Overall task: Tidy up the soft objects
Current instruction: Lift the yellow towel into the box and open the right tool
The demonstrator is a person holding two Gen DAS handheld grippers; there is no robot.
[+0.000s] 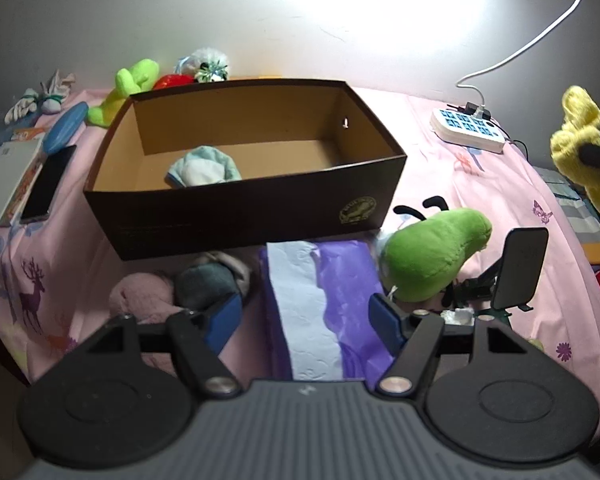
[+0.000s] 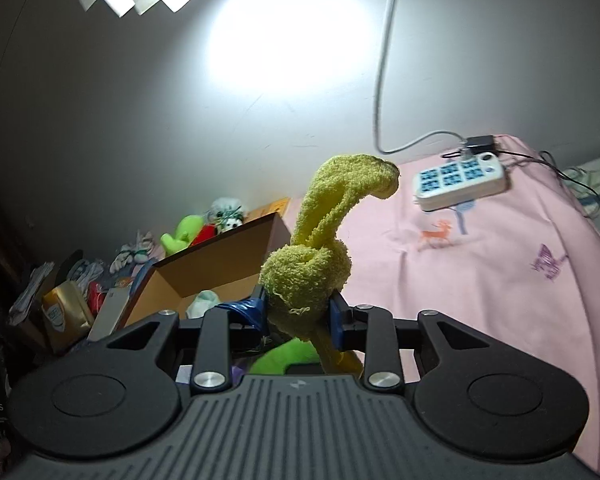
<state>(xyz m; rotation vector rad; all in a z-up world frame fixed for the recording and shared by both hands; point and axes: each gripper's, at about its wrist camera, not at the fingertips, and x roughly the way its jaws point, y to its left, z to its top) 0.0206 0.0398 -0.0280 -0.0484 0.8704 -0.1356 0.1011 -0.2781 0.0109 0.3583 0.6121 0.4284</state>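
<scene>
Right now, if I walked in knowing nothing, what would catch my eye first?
Probably the knotted yellow sock, pinched in the right gripper and lifted above the pink bedsheet. Next, the big dark cardboard box in the middle, holding one pale blue bundle, with a green plush toy lying beside its front corner.

Pink deer-print bedsheet (image 1: pixel 480 184) bearing an open brown cardboard box (image 1: pixel 236 216), white power strip (image 1: pixel 466 130), green plush toy (image 1: pixel 436 252), purple tissue pack (image 1: pixel 320 300), rolled socks (image 1: pixel 208 284), phone stand (image 1: pixel 520 268).
</scene>
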